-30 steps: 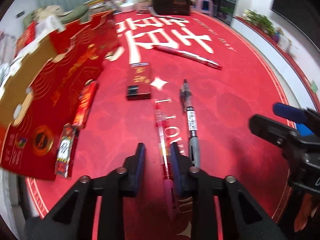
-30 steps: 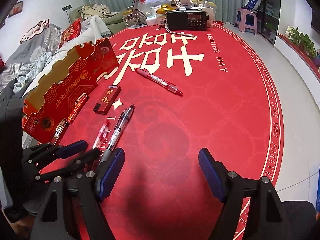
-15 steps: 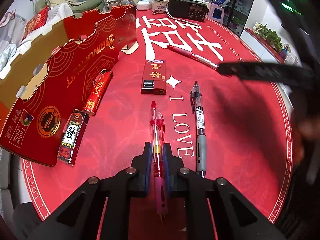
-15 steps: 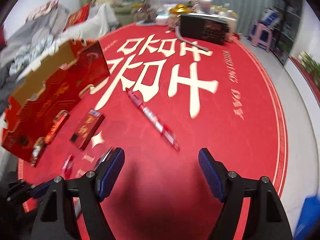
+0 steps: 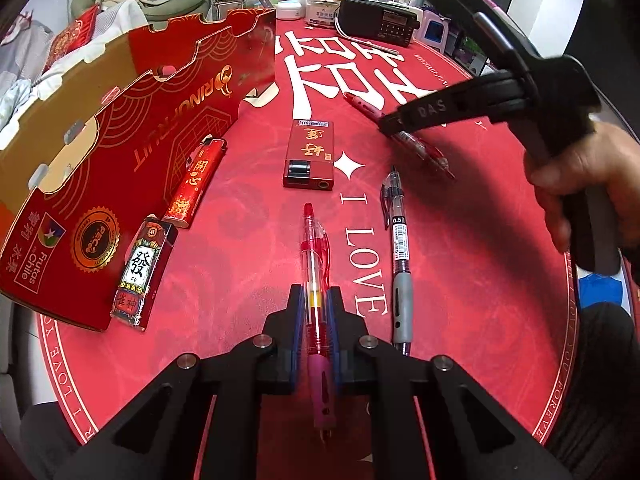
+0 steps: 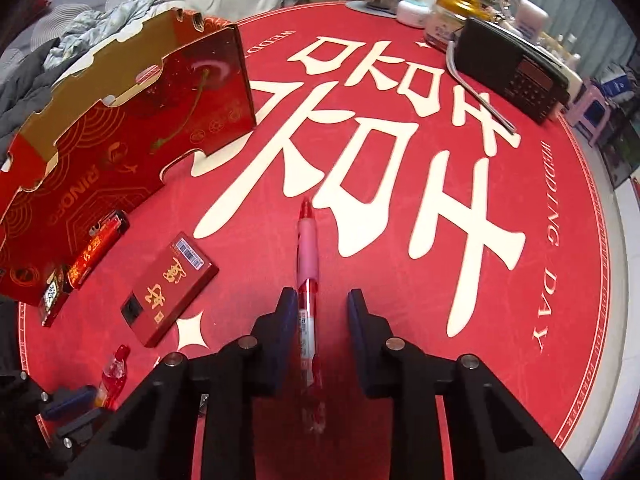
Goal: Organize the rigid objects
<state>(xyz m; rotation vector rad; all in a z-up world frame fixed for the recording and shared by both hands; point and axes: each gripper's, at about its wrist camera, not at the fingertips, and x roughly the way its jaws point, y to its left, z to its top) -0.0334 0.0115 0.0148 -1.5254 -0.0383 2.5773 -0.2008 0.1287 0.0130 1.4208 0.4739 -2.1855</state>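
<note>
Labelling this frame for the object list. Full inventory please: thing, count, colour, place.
red pen: 1, clear red, pink grip, between the left gripper's pads
pink-grip pen: 1, red and pink, on the mat between the right gripper's jaws
black pen: 1, clear with grey grip, on the mat right of the red pen
flat red box: 1, red with gold characters, mid mat
lighters: 2, one red, one patterned, along the carton's wall
carton: 1, red and gold, open, left side
radio: 1, black, far edge
jars and tubs: several, far edge
mat: 1, red, white lettering
left gripper: shut on the red pen
right gripper: jaws closing, right pad not touching
hand: 1, holding the right gripper
</note>
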